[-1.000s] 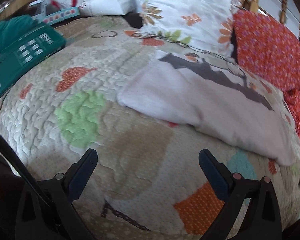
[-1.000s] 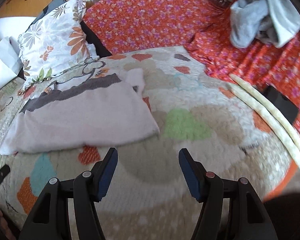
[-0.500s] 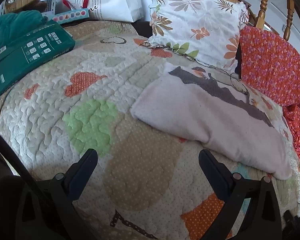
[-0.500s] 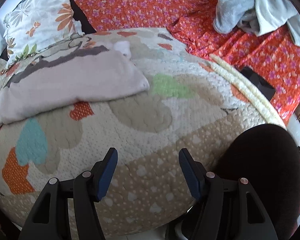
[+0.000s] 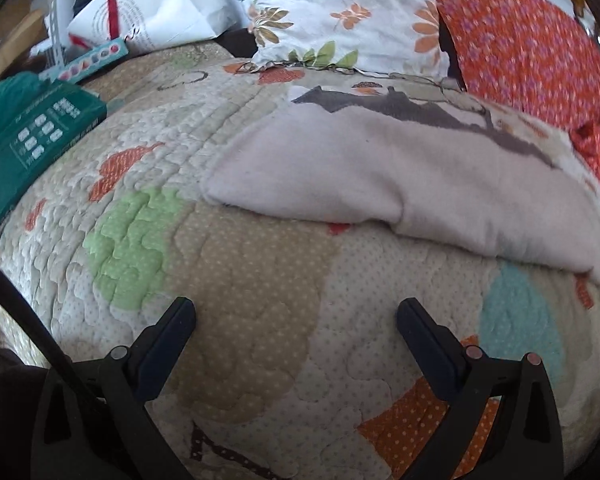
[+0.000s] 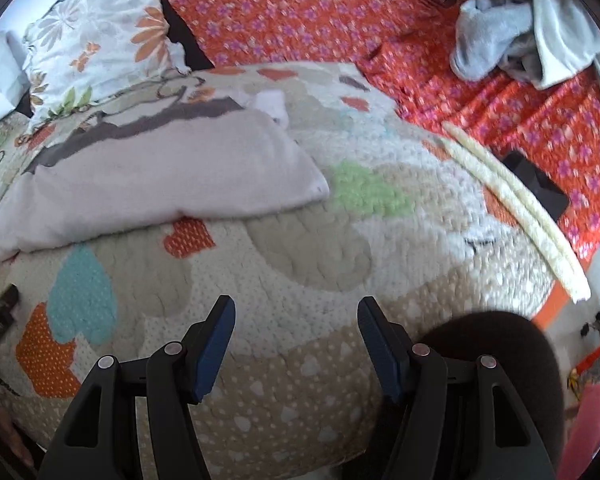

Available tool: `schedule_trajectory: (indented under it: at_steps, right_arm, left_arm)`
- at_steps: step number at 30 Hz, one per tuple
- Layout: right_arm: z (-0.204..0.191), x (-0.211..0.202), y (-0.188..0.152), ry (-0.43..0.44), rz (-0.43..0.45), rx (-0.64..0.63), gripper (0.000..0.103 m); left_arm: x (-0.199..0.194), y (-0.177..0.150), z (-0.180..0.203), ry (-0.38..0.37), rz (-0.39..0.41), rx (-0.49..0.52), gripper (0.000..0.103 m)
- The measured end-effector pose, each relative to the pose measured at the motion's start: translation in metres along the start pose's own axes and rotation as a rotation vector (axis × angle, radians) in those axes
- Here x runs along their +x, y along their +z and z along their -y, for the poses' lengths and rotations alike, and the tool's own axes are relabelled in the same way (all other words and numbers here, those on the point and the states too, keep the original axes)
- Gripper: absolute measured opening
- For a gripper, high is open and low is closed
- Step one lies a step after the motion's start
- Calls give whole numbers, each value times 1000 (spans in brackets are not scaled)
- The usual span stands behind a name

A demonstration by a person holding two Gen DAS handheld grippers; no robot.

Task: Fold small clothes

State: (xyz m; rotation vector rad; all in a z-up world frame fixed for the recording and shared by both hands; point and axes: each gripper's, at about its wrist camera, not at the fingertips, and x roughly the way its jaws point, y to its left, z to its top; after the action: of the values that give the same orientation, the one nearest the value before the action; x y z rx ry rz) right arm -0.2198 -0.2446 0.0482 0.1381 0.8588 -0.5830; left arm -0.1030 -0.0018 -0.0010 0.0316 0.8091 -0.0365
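A pale pink fleece garment with a grey band along its far edge lies folded flat on the patchwork quilt. It also shows in the right wrist view as the same pink garment, left of centre. My left gripper hovers open over bare quilt, short of the garment's near edge. My right gripper is also open and empty, over the quilt's front part, below and right of the garment. A heap of grey and white clothes lies far right on the red cover.
A floral pillow and red flowered cover lie behind the garment. A green box and white bag sit at the far left. Two cream strips and a black phone lie right. A dark rounded object is at the quilt's front edge.
The left gripper has moved closer to the garment and lower, so the garment looks larger. The right view has shifted slightly, with the garment nearer centre again. Both grippers stay open.
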Motion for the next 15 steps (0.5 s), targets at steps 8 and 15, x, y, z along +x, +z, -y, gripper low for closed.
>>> schedule_trajectory:
  at_steps: [8,15]
  right_arm:
    - [17,15,25,116,23,1,71]
    - [45,47,60,243,44,41,72]
  left_arm:
    - [6,4,5,34,-14,-16,103]
    - [7,6,8,66,-52,-44,103]
